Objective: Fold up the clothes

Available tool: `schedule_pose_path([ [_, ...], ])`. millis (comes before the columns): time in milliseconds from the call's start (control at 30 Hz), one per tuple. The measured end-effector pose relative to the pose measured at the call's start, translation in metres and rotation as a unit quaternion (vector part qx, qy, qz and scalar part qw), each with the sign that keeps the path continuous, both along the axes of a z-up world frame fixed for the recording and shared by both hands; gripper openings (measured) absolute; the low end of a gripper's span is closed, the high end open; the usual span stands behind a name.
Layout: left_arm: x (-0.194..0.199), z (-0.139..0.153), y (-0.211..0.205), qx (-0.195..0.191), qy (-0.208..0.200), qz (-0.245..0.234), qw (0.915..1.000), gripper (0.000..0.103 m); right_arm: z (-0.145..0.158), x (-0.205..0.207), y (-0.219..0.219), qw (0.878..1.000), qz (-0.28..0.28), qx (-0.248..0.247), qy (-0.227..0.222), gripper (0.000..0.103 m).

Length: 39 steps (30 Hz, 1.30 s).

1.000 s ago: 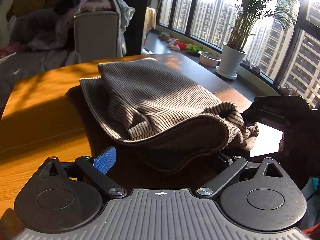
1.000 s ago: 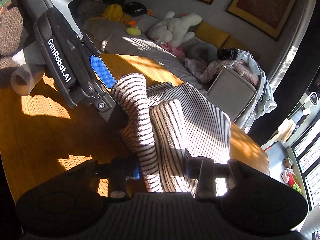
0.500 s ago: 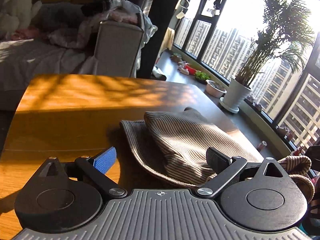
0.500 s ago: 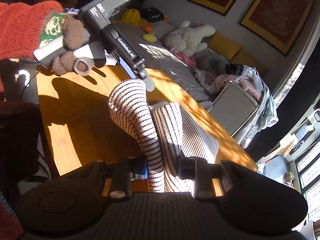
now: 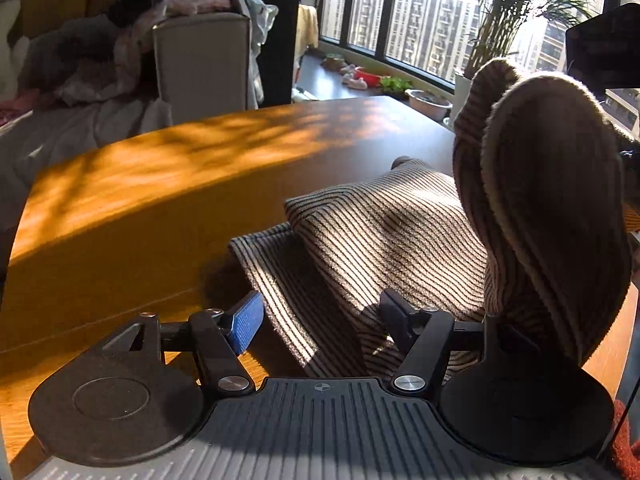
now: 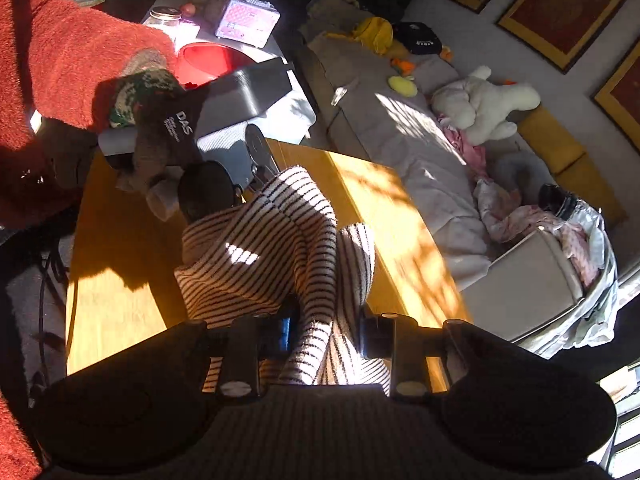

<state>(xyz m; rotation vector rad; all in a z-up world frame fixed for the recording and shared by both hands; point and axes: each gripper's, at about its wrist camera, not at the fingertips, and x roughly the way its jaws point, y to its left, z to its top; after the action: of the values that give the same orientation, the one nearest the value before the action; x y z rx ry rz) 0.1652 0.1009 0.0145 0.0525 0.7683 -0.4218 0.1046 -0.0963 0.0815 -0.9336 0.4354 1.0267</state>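
Observation:
A striped knit garment (image 5: 384,220) lies partly folded on the wooden table (image 5: 140,184). One end of it (image 5: 552,200) is lifted high at the right of the left wrist view. My left gripper (image 5: 320,312) is open, its fingers on either side of the garment's near edge, gripping nothing. My right gripper (image 6: 324,328) is shut on a bunched part of the striped garment (image 6: 280,240) and holds it above the table (image 6: 116,308). The left gripper's body (image 6: 224,128) shows beyond the cloth in the right wrist view.
A grey sofa (image 6: 404,140) with toys and clothes stands beyond the table. A grey bin heaped with laundry (image 5: 200,60) stands behind the table. A potted plant (image 5: 500,20) and windows are at the right. A red bowl (image 6: 204,64) sits on a side table.
My right gripper has lifted its end of the garment higher and over toward the left. My left gripper has let go of the cloth, drawn back, then returned to the garment's near edge.

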Motion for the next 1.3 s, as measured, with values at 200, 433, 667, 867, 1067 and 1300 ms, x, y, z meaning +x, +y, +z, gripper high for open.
schedule_pose_path([
  [200,0.004,0.002,0.026,-0.028,0.008,-0.003,0.9996,0.073,-0.037,0.067,0.009,0.998,-0.006,0.014,0.065,0.051],
  [433,-0.005,0.025,0.049,-0.062,-0.02,0.016,0.9977,0.078,-0.049,0.104,-0.003,0.991,-0.045,0.068,0.102,0.067],
  [667,-0.015,0.039,0.033,-0.089,-0.03,-0.012,0.9955,0.083,-0.051,0.119,-0.014,0.975,-0.11,0.129,0.14,0.071],
  [867,-0.015,0.039,0.019,-0.086,-0.041,-0.02,0.9953,0.083,-0.047,0.113,-0.013,0.976,-0.133,0.123,0.12,0.072],
  [1067,-0.025,0.047,0.025,-0.115,-0.042,-0.048,0.9913,0.098,-0.05,0.113,-0.002,0.976,-0.151,0.11,0.111,0.073],
  [1300,-0.007,0.004,-0.011,-0.061,0.003,-0.031,0.9977,0.097,-0.036,0.093,0.001,0.979,-0.166,0.102,0.061,0.073],
])
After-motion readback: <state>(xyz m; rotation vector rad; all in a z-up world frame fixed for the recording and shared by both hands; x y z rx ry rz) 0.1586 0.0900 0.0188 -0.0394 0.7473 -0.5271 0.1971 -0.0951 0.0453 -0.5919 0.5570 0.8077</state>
